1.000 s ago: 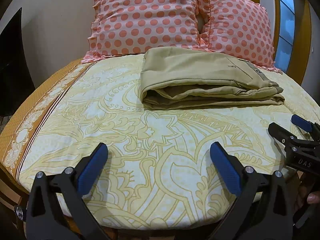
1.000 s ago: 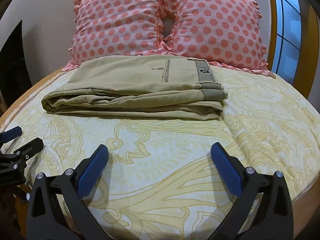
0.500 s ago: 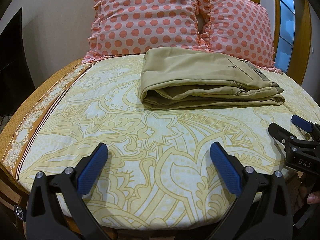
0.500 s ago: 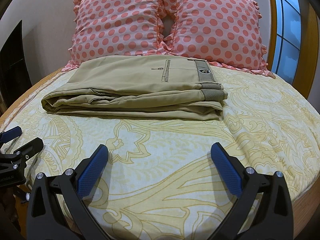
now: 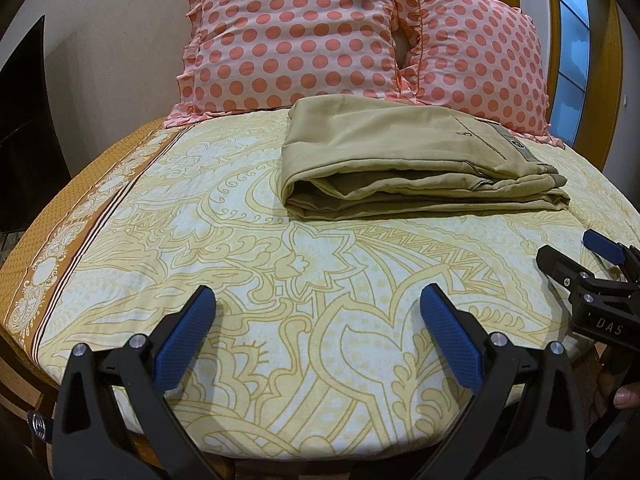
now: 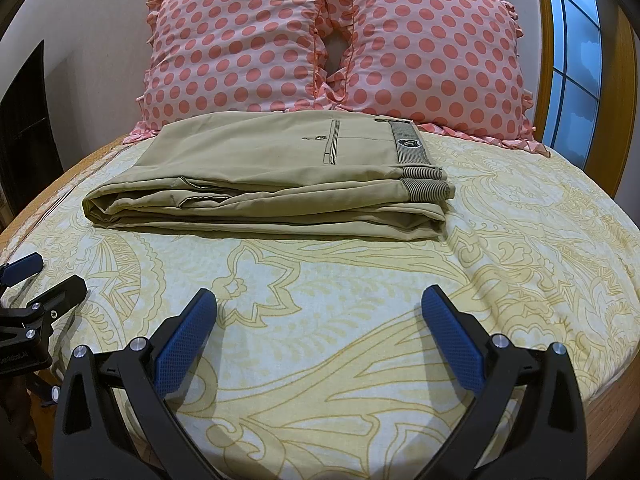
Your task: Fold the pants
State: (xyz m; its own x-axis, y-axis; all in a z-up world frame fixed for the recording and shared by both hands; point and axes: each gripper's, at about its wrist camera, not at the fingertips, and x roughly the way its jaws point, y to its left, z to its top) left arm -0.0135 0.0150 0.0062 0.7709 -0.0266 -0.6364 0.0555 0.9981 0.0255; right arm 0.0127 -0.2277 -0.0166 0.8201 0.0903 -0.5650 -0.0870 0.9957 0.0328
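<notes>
Ahead of both grippers, well beyond the fingertips, the pants (image 5: 416, 168) (image 6: 272, 184) are seen lying folded into a flat stack of layers on the bedsheet (image 5: 248, 280) (image 6: 360, 300). The stack is set just in front of two dotted pillows (image 5: 296, 36) (image 6: 240, 48), and its far edge appears to touch their frills. In the right wrist view the waistband with a small badge is turned to the right end of the stack, and the rounded fold to the left end.

The left gripper (image 5: 316, 332) is held wide open, with nothing between its blue pads (image 5: 188, 332); only the patterned sheet is seen in the gap. The right gripper (image 6: 318, 332) is likewise spread wide and holds nothing, its pads (image 6: 452, 340) being well apart from the pants.

From the left wrist view the right gripper (image 5: 568, 256) is seen at the right edge, its fingers parted, near the sheet's edge and short of the pants. From the right wrist view the left gripper (image 6: 44, 276) is seen at the left edge, also parted and clear of the cloth. A window (image 6: 576, 64) is seen to the right of the pillows, and a dark panel (image 5: 24, 128) far to the left.
</notes>
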